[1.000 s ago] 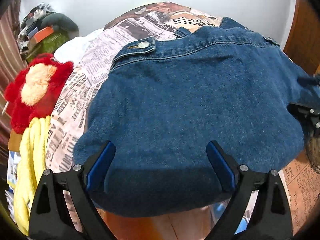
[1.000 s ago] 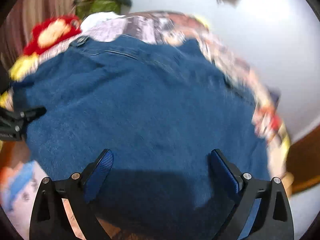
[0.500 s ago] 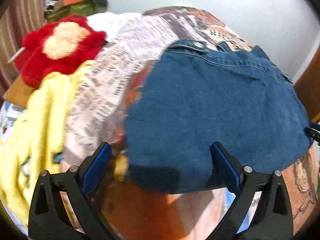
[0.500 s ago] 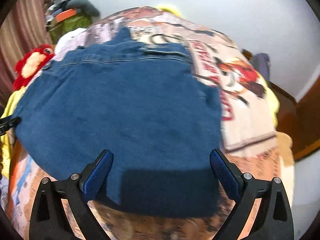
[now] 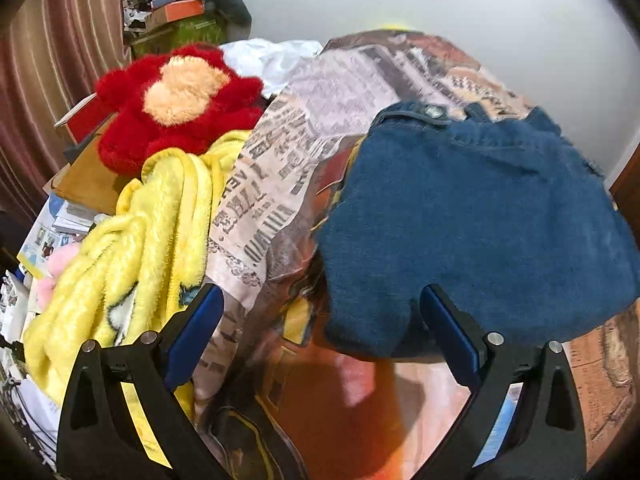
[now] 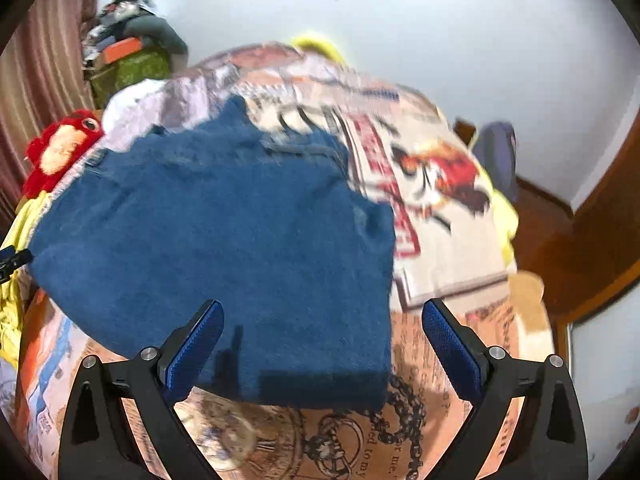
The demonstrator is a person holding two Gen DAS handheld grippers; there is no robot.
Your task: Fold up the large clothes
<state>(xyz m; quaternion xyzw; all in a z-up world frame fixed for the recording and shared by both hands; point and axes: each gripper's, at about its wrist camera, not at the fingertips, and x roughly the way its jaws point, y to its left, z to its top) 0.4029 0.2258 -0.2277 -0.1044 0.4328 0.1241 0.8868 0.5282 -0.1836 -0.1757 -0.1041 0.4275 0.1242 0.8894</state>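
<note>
Both claws have withdrawn; folded denim jacket (image 5: 472,216) lies flat.

Folded blue denim garment (image 5: 472,216) spread on newspaper-print bedsheet (image 5: 280,152). At its 9 o'clock, fluffy yellow blanket (image 5: 140,232); at 10 o'clock, beyond that blanket, red plush toy (image 5: 176,100). Behind the toy, at 11 o'clock, green box (image 6: 128,68).
</note>
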